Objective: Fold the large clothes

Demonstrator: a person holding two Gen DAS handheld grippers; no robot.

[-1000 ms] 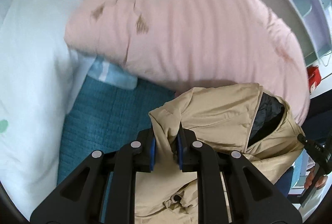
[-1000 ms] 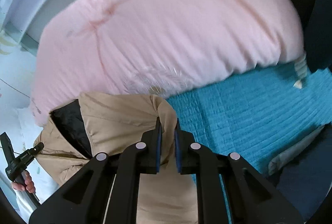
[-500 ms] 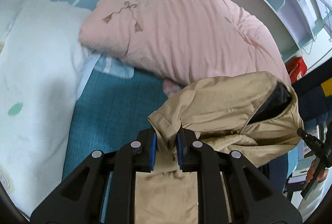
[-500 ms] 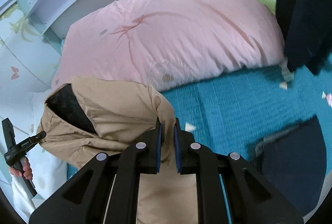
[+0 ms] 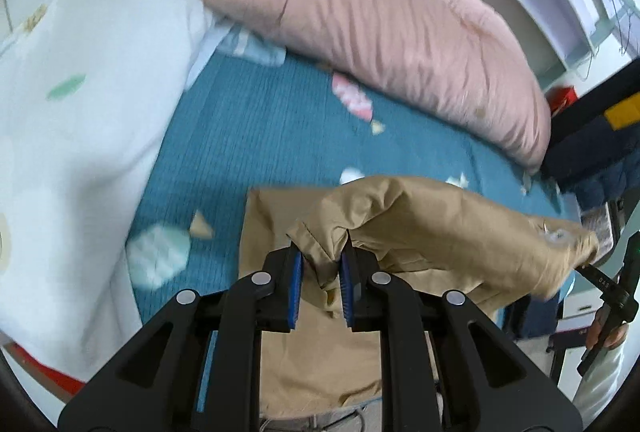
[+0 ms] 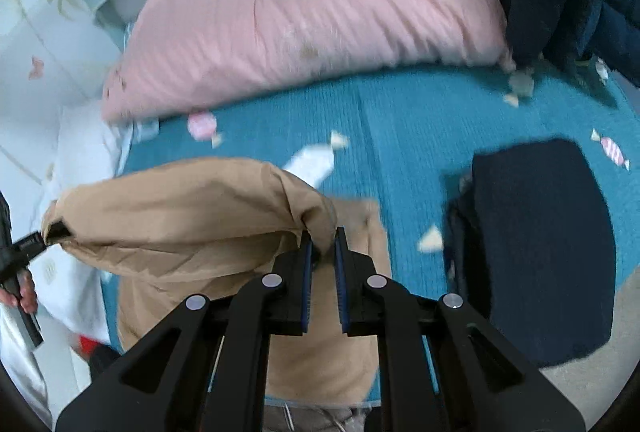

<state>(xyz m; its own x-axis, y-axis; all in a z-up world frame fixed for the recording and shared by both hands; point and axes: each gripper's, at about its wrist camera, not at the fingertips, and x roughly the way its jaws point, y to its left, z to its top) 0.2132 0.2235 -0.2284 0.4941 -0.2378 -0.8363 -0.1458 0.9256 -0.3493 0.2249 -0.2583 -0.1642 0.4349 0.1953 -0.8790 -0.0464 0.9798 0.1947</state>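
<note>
The tan jacket (image 5: pixel 420 228) has come away from the pink duvet (image 5: pixel 384 19) toward the bed's near edge, its top folded over the lower half on the teal bedspread (image 5: pixel 260 135). My left gripper (image 5: pixel 320 276) and right gripper (image 6: pixel 322 272) each pinch a corner; setting down looks next.

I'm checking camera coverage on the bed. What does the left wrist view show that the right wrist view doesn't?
Only the left wrist view: the big white pillow filling its left side. Only the right wrist view: a folded dark navy garment on the bedspread. Both: the tan jacket clamped in the left gripper and right gripper, and the pink duvet.
</note>
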